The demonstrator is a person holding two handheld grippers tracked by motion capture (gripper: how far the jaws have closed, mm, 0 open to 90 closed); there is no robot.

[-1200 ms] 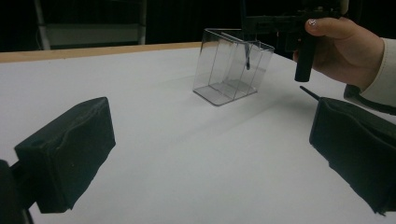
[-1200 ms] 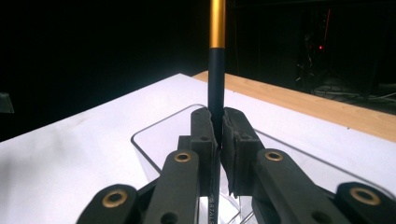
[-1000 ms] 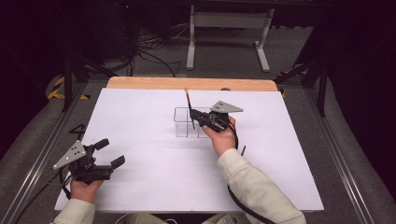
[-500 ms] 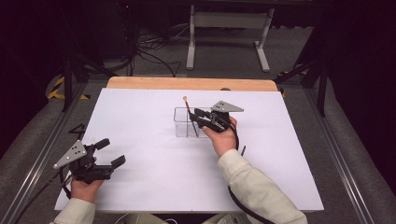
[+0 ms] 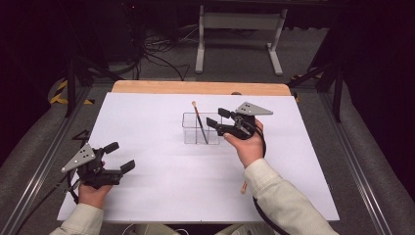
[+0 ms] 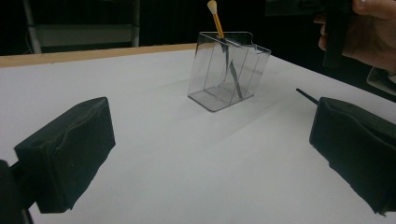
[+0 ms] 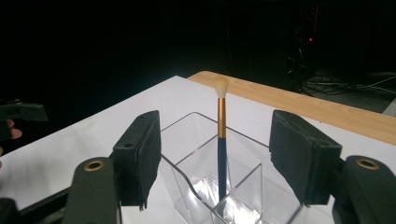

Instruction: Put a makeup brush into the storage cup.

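White table surface (image 5: 161,122) carries a clear divided organizer (image 5: 201,129) set toward its far middle — the reference point here. Right gripper (image 5: 219,117), held in the person's right hand (image 5: 248,144), sits just right of the organizer, jaws spread wide and empty. Left gripper (image 5: 119,156) rests well apart, toward the near-left corner, jaws likewise parted. A makeup brush (image 5: 199,121) stands tilted inside the organizer — bristle tip up. Another brush (image 5: 243,186) lies nearer the person, mostly hidden by the sleeve.

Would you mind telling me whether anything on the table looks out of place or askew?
One brush stands tilted in the clear organizer, which seems fine. A second brush lies loose on the white tabletop, partly hidden beside the right sleeve.
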